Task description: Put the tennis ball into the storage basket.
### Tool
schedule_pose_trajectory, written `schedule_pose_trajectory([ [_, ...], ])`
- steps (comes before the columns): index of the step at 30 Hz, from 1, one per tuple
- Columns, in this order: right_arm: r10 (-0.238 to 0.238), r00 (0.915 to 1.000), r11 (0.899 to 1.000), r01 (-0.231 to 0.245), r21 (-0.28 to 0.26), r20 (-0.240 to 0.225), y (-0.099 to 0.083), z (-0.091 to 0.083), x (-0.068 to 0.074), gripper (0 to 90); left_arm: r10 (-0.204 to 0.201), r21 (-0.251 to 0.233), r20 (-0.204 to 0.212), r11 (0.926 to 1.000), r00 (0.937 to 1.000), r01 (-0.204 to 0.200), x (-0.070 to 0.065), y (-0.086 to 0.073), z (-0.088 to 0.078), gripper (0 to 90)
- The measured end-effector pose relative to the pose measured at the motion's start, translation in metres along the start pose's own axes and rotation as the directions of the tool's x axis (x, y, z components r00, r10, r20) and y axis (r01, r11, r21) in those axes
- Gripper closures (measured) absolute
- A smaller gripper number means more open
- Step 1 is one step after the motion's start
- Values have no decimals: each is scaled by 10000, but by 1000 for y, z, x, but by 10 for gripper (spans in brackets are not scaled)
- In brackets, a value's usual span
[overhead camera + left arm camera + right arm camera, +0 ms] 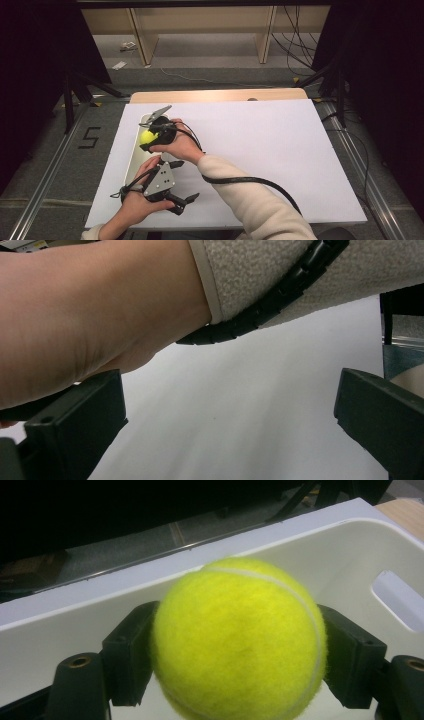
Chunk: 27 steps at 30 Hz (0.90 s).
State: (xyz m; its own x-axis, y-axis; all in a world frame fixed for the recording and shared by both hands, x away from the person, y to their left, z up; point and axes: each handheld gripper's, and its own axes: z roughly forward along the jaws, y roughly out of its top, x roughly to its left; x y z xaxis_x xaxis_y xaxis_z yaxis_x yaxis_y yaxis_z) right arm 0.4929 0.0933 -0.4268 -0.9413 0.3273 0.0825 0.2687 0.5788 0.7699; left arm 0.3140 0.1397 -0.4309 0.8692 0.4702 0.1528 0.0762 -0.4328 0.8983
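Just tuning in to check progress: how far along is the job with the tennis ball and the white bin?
Done: the right gripper is shut on the tennis ball and holds it over the white bin. In hand: the ball sits between both jaws, off the bin floor. Left: opening the jaws to drop it in. The left gripper waits open over the white table.

The high view looks down toward 12 o'clock on the tabletop [280,150]; both gripper views sit very close above this tabletop.
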Motion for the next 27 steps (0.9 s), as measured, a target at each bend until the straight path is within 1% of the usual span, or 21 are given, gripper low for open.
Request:
schedule_pose_trajectory([
  [5,-46,10000,10000,46,13,10,0,1,0,262,-5,2,6,10000,10000,5,0,0,0,0],
  [16,4,10000,10000,-4,64,50,-1,2,-1,260,-9,-3,28,10000,10000,9,0,0,0,0],
  [25,132,9999,9999,-133,98,91,-2,2,-2,254,-4,-24,42,10000,10000,4,0,0,0,0],
  [26,217,9997,9998,-217,32,74,-1,2,-2,251,6,-32,47,10000,10000,-6,0,0,0,0],
  [27,202,9998,9998,-202,-24,74,-1,2,-2,249,6,-46,50,10000,10000,-6,0,0,0,0],
])
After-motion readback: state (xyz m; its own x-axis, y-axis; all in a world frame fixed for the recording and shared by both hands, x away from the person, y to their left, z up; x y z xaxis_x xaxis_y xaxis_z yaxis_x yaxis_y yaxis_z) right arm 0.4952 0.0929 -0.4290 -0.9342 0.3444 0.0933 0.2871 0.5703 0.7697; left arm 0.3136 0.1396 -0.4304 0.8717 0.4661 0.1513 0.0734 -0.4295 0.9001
